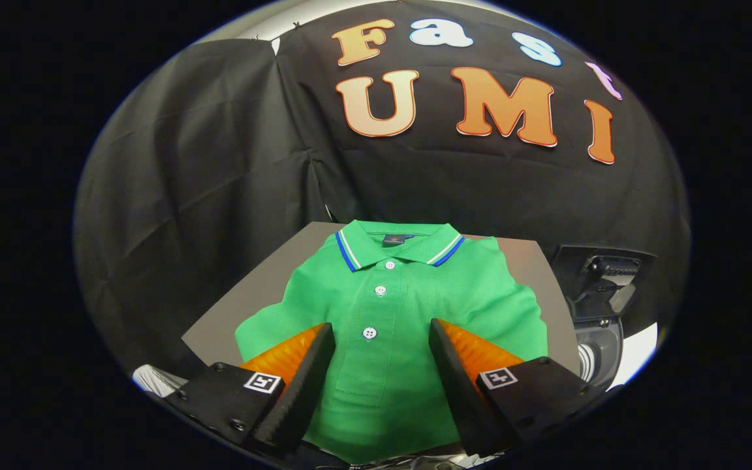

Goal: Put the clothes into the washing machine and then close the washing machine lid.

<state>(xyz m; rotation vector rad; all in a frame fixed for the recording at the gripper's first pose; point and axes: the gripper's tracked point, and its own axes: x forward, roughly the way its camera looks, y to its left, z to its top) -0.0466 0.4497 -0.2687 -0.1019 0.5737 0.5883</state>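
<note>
Green polo shirt (pixel 408 307) lies flat on the grey worktop (pixel 245 297), collar away from the gripper (pixel 381 329), front buttoned. Fingers (pixel 314 356) spread wide above it, holding nothing; shirt placket sits between them. Washing machine (pixel 601 313) just right of the worktop, lid up, mostly cut off; drum contents can't be made out.

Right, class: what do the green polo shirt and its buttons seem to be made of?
Green polo shirt, under the open gripper: likely knitted cotton piqué, matte, with a fine pebbled texture. Buttons: probably glossy white plastic, though too small to be sure.
</note>
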